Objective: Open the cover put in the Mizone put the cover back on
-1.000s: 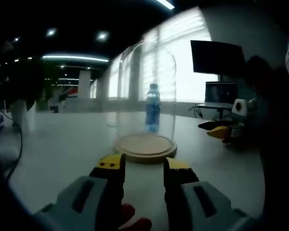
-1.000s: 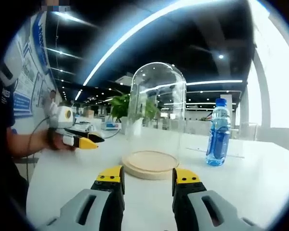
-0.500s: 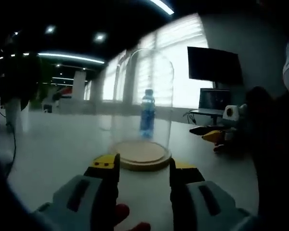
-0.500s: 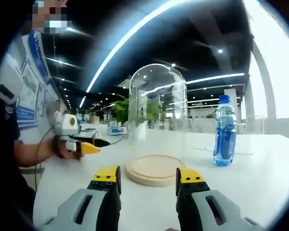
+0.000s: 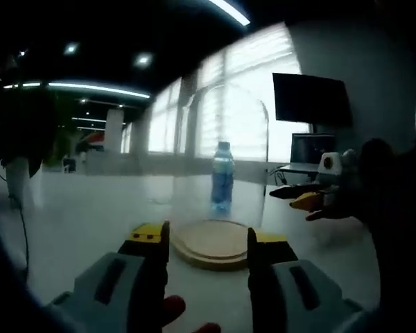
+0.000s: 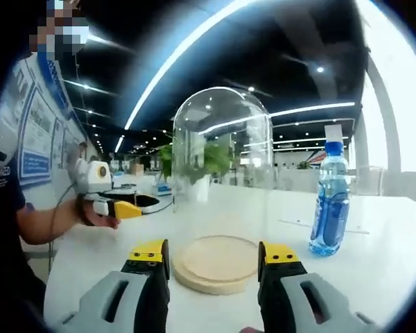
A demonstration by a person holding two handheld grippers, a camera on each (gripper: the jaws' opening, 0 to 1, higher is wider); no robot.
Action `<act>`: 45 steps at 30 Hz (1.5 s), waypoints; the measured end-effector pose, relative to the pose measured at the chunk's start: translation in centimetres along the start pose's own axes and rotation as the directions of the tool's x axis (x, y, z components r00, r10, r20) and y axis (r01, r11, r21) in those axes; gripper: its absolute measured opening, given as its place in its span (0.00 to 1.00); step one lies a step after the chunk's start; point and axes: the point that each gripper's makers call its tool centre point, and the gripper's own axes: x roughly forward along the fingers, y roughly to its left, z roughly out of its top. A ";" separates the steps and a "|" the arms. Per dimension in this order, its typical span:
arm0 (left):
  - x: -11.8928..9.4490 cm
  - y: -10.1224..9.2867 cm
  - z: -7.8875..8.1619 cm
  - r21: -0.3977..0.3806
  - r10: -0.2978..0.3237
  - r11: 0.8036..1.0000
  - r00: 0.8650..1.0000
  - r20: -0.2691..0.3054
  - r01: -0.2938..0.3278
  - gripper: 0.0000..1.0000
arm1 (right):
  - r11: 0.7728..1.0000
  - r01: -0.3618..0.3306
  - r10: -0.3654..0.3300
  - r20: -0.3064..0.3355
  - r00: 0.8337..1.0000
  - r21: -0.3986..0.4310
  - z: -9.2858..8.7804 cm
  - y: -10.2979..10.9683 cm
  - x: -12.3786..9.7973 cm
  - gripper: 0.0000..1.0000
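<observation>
Clear glass dome cover [image 6: 222, 163] sits on round wooden base [image 6: 216, 262]; blue Mizone bottle [image 6: 331, 199] stands beside. Both the right gripper [image 6: 215, 254] and left gripper [image 5: 200, 238] gape wide, empty. Advise gripping dome evenly, lifting vertically

left gripper [image 5: 202, 239]: grey body, black jaws, yellow tips | right gripper [image 6: 215, 253]: same | person: dark short sleeve [image 6: 0, 201]

Open-plan office

Ceiling strip lights [image 6: 194, 41], a wall monitor [image 5: 312, 100] above a laptop [image 5: 306, 149], and wall posters [image 6: 35, 132].
</observation>
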 end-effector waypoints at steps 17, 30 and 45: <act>4.5 0.8 2.2 0.069 -0.086 0.994 0.996 -0.002 0.086 0.44 | 0.996 -0.086 0.086 -0.010 0.996 -0.004 2.2 -1.3 4.0 0.57; 6.7 0.8 2.5 0.061 -0.184 0.980 0.982 -0.054 0.187 0.52 | 0.989 -0.150 0.149 -0.048 0.988 -0.018 2.7 -2.1 5.8 0.67; 8.1 0.2 3.1 0.108 -0.300 0.944 0.947 -0.114 0.312 0.59 | 0.943 -0.327 0.318 -0.124 0.940 -0.058 2.8 -2.2 7.1 0.74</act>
